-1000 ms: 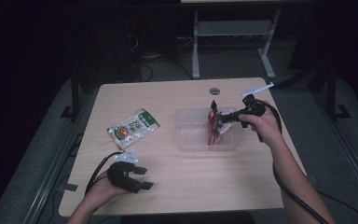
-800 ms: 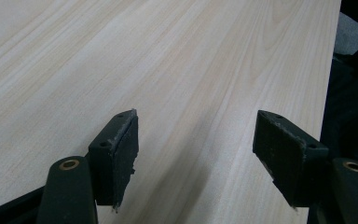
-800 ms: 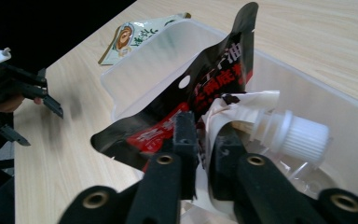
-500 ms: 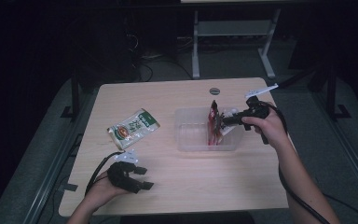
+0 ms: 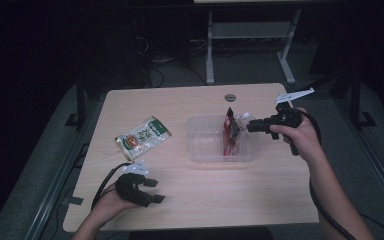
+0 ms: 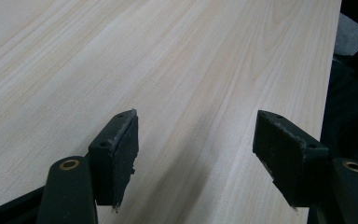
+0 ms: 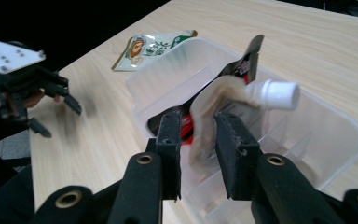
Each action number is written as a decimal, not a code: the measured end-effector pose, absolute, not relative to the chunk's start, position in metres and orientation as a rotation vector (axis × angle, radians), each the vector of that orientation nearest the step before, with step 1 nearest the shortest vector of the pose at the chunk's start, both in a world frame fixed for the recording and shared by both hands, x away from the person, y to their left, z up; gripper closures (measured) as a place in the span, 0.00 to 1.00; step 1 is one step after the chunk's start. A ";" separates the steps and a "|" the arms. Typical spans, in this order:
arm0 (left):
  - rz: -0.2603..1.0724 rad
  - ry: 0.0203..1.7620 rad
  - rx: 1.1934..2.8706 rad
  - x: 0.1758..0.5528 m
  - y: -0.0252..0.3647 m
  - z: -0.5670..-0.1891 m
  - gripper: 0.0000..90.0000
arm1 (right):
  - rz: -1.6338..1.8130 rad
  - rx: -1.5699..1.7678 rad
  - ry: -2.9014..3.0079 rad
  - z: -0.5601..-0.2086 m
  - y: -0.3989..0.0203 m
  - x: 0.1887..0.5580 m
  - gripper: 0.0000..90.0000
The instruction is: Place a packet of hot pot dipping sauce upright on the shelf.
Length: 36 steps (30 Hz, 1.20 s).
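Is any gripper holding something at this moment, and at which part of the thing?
Nothing is held. The right gripper has just been opening; the white spouted pouch in the clear bin lies between its jaws, unpressed. The left gripper is open over the table.

light: dim, dark surroundings | shadows: soft | blur: slight, right gripper view

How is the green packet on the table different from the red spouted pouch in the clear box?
The green packet lies flat on the bare table, while the red pouch stands on edge inside the clear box. The pouch has a white screw cap; the packet shows none. The packet lies apart from both grippers; the pouch sits between the right gripper jaws, which have just been opening. Both are soft printed food packs.
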<state>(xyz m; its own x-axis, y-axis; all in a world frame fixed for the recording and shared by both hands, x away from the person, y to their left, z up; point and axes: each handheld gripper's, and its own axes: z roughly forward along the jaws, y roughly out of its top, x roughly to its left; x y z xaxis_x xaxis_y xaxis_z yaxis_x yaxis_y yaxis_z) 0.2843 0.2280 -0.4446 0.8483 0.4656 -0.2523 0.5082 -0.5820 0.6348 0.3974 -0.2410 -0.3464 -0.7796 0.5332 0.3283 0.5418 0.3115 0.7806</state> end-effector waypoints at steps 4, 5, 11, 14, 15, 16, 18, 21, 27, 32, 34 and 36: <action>-0.074 0.707 2.278 0.284 0.227 -0.444 0.34 | -1.524 -1.031 -2.536 -0.346 -0.244 0.383 0.72; -0.071 0.703 2.280 0.284 0.227 -0.444 0.34 | -1.530 -1.031 -2.535 -0.347 -0.245 0.380 0.71; -0.061 0.695 2.289 0.285 0.229 -0.444 0.34 | -1.555 -1.041 -2.535 -0.352 -0.244 0.358 0.65; -0.056 0.696 2.287 0.285 0.229 -0.444 0.34 | -1.521 -1.029 -2.554 -0.356 -0.239 0.348 0.66; -0.054 0.697 2.288 0.285 0.229 -0.444 0.34 | -1.516 -1.025 -2.550 -0.358 -0.237 0.345 0.66; -0.053 0.697 2.288 0.284 0.229 -0.444 0.34 | -1.508 -1.022 -2.554 -0.360 -0.235 0.342 0.66; -0.051 0.698 2.289 0.284 0.229 -0.444 0.34 | -1.486 -1.016 -2.570 -0.364 -0.232 0.337 0.65; -0.050 0.698 2.290 0.284 0.229 -0.443 0.34 | -1.469 -1.002 -2.581 -0.369 -0.229 0.330 0.65; -0.047 0.697 2.286 0.284 0.229 -0.444 0.34 | -1.456 -0.995 -2.604 -0.380 -0.224 0.319 0.67; -0.046 0.700 2.282 0.284 0.229 -0.445 0.34 | -1.414 -0.985 -2.602 -0.394 -0.217 0.308 0.66; -0.046 0.700 2.283 0.284 0.229 -0.445 0.34 | -1.393 -0.981 -2.601 -0.399 -0.214 0.305 0.66; -0.047 0.705 2.280 0.284 0.229 -0.445 0.34 | -1.376 -0.979 -2.606 -0.404 -0.212 0.301 0.66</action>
